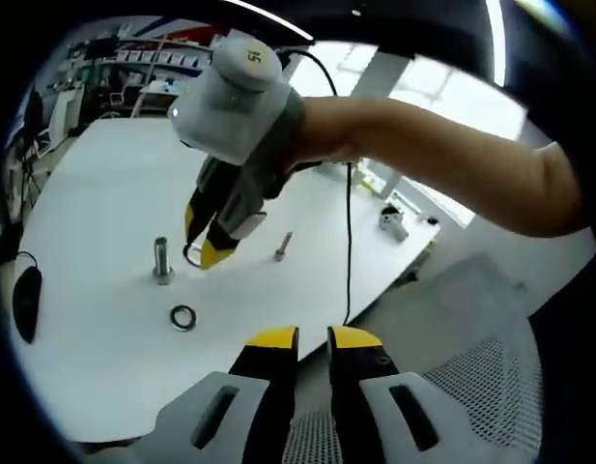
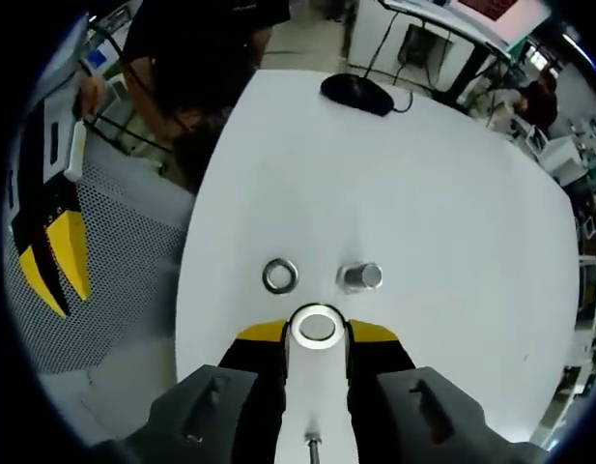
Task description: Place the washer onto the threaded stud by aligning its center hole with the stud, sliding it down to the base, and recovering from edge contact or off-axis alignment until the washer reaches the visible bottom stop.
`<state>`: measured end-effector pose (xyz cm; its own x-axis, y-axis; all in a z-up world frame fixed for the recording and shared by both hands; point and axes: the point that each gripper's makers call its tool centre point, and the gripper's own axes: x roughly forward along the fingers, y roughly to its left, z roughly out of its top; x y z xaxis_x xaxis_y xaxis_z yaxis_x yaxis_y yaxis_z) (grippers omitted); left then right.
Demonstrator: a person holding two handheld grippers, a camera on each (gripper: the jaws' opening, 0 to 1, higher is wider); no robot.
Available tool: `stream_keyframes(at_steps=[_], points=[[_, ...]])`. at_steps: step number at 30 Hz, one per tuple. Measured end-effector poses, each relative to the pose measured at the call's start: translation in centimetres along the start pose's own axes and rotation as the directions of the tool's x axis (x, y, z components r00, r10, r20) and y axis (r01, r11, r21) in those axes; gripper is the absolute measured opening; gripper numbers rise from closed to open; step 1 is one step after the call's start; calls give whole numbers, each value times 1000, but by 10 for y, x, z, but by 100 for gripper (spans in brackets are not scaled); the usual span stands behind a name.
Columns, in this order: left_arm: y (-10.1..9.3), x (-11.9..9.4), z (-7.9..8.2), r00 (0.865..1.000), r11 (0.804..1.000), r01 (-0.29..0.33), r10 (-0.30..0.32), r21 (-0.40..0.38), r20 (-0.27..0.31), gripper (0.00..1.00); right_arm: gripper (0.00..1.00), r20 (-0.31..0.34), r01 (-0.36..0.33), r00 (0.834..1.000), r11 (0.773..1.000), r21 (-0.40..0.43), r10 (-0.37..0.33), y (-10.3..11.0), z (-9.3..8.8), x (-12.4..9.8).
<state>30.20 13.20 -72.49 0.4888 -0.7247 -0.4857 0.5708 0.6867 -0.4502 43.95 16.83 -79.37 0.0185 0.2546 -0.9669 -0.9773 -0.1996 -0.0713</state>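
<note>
While the right hand-held gripper (image 2: pixel 318 333) hangs over the white counter (image 2: pixel 452 193), its yellow-tipped jaws grasp a washer (image 2: pixel 317 327) by the rim, held flat so the center hole faces the lens in the right gripper view. Just beyond those tips and a little to their right stands the threaded stud (image 2: pixel 359 277), upright, seen almost end-on; the held washer is near it but not over it. Just beyond the tips on the other side, a second washer (image 2: pixel 280 275) lies flat on the counter, beside the stud and apart from it. Farther out, near the counter's far edge, sits a black mouse (image 2: pixel 356 94) with its cable trailing off. A person in dark clothing stands past that edge.

From the left gripper view, the left hand-held gripper (image 1: pixel 313 337) hovers near the counter's edge with its jaws nearly together and nothing between them. Ahead of it the loose washer (image 1: pixel 183 317) rests on the counter (image 1: pixel 95 222), then the stud (image 1: pixel 162 261) rises behind it. The right hand-held gripper (image 1: pixel 207 246) comes down beside the stud, carried by a bare forearm (image 1: pixel 442 155), the washer (image 1: pixel 192 255) dark between its tips. Beyond it, a small bolt (image 1: pixel 283 246) stands on the counter, with a black cable (image 1: pixel 349 242) running past it.
</note>
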Motion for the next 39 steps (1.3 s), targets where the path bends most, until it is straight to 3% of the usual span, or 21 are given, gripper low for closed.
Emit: stream_keyframes(at_steps=[10,20,26,39], points=[[-5,2,-5,999,1000,24,-24,6,-34,9,23,-48,11,999,996,-92,-15,-19,7,-10],[-6,3,-12,997,999,29,-27,25,-78,9,23,-92,-28,996,979,-202,10,-29,19,1],[-7,3,-12,996,999,35,-33,26,-81,9,23,-130,-53,991,972,-228,23,-32,20,10],[-6,3,-9,997,999,34,-32,31,-67,9,23,-141,-96,988,970,-223,66,-32,27,23]])
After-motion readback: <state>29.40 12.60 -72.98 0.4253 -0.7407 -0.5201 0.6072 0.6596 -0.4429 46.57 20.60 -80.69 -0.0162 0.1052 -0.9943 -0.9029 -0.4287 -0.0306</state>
